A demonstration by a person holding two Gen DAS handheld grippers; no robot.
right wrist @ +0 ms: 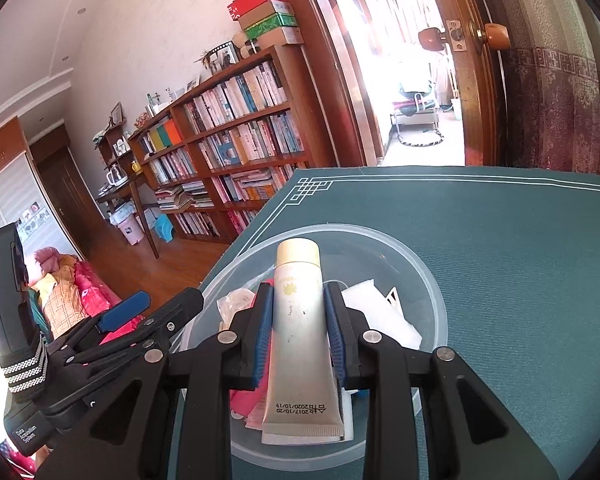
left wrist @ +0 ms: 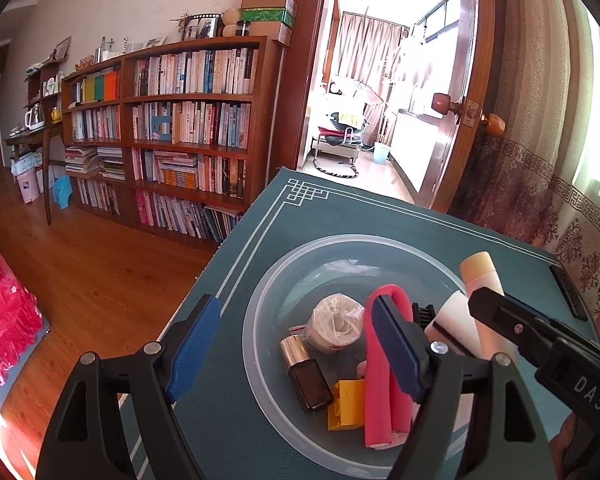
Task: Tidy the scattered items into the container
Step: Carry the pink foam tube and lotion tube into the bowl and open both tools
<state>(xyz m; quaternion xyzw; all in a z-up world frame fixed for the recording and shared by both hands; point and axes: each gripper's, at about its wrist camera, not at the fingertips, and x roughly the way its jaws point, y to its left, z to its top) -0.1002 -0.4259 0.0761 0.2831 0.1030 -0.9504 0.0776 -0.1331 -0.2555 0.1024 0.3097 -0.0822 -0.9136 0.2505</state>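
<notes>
Two grippers over a clear plastic bowl [left wrist: 260,300] sitting on a teal mat [left wrist: 284,216]. Right gripper [right wrist: 298,308] is clamped on a cream-capped tube [right wrist: 298,320], blue pads [right wrist: 265,320] pressing both sides, cap end pointing forward, crimped end toward the camera. Tube is held above the bowl interior, not resting on anything as far as the right wrist view shows. Left gripper [left wrist: 296,344] has its jaws spread wide with nothing between them; left finger hangs over the mat just outside the bowl rim, right finger over the bowl contents. Inside the bowl: a pink foam roller [left wrist: 384,376], a yellow block [left wrist: 346,404] touching the roller's side, a small dark brown bottle with a metallic cap [left wrist: 306,376], a bagged coil of white cord [left wrist: 336,322], something black and comb-like behind the roller, probably a brush, mostly hidden. White packets [right wrist: 380,312] lie on the bowl's right side. Bookshelf [left wrist: 180,120] and open doorway behind the table.
</notes>
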